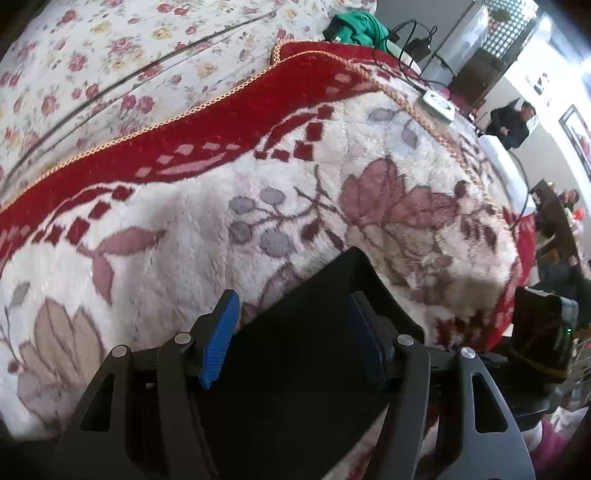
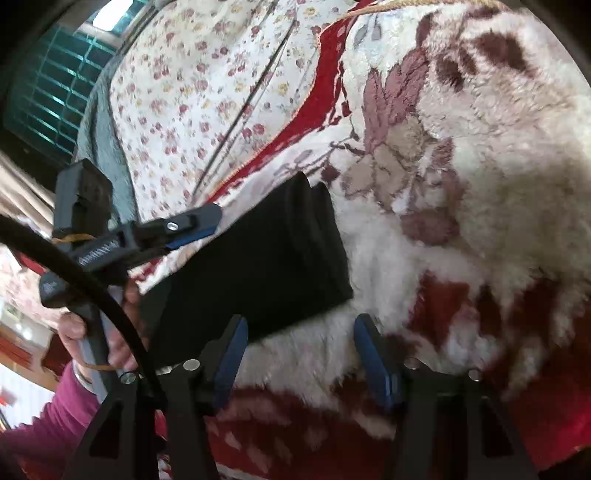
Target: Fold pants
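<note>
The black pants lie folded into a compact rectangle on the fluffy floral blanket. In the left wrist view the pants fill the space between my left gripper's open blue pads, right over the fold's near part. My right gripper is open and empty, just off the fold's near right corner, over the blanket. The left gripper also shows in the right wrist view at the fold's left edge, held by a hand in a magenta sleeve.
The blanket's red border runs along a flowered bedsheet. A green garment, cables and a white power strip lie at the far end. People sit beyond the bed's right edge.
</note>
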Tool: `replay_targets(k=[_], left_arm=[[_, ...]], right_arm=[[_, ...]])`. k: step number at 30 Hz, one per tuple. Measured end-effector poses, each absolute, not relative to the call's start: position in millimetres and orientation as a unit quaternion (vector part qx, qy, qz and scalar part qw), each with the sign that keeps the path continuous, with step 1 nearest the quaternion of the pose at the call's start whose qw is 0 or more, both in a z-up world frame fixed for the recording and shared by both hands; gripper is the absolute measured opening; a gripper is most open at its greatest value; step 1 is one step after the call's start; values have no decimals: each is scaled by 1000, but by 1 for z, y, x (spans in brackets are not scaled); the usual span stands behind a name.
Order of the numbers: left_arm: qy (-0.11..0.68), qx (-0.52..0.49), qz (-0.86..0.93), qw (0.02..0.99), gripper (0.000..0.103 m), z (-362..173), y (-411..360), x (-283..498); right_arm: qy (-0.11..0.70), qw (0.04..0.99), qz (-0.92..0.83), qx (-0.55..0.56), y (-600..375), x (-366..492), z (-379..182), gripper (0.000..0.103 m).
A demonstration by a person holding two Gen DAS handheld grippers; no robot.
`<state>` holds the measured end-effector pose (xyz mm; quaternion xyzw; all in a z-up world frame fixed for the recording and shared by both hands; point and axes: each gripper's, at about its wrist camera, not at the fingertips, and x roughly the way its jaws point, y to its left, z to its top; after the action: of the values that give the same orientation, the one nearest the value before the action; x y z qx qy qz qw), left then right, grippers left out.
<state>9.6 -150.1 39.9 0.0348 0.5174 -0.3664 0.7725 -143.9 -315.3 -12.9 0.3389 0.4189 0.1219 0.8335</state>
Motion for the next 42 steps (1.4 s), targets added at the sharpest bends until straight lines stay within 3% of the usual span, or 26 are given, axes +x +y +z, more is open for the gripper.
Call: replay_targets(k=[8,26,42], left_arm=[[525,36,-369,766,61,32,-161,21],[544,60,-400,735,61,18,-194,38],[522,167,-490,678,62,14,-241,20]], right_arm=[[390,841,128,352,-314,-143,-15,65],[384,850,131,337,-310,-144,-16,64],[364,861,130,331,-306,-141,-15,66]])
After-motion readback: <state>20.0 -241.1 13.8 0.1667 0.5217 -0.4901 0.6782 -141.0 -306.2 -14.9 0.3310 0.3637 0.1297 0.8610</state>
